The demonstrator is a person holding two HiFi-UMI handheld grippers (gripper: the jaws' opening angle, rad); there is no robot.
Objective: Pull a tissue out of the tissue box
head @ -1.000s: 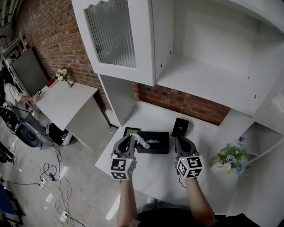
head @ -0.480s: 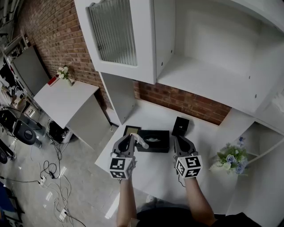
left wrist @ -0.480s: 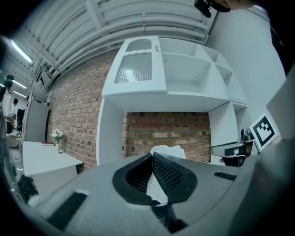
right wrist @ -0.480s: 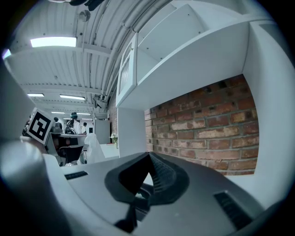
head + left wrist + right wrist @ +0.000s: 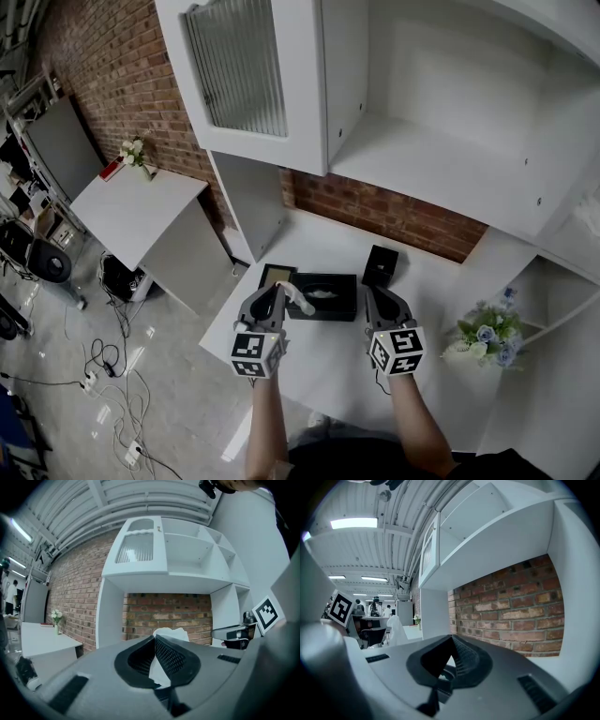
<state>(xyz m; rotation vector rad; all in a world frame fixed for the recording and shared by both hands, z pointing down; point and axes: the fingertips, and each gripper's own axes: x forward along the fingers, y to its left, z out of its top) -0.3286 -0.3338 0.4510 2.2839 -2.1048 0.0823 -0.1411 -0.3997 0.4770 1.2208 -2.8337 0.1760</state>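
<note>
Two grippers over one table (image 5: 323,364): left gripper (image 5: 278,289) clamped on one tissue (image 5: 298,297), left of one tissue box (image 5: 336,307); right gripper (image 5: 370,292) closed, empty, right of box

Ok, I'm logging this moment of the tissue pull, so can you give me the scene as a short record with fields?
left claw: shut on the tissue
right claw: shut, nothing between its jaws
tissue: white, runs from the left claw toward the tissue box
tissue box: black, on the white counter, ahead of both claws
other things: small black box behind the tissue box; flowers at the right
</note>
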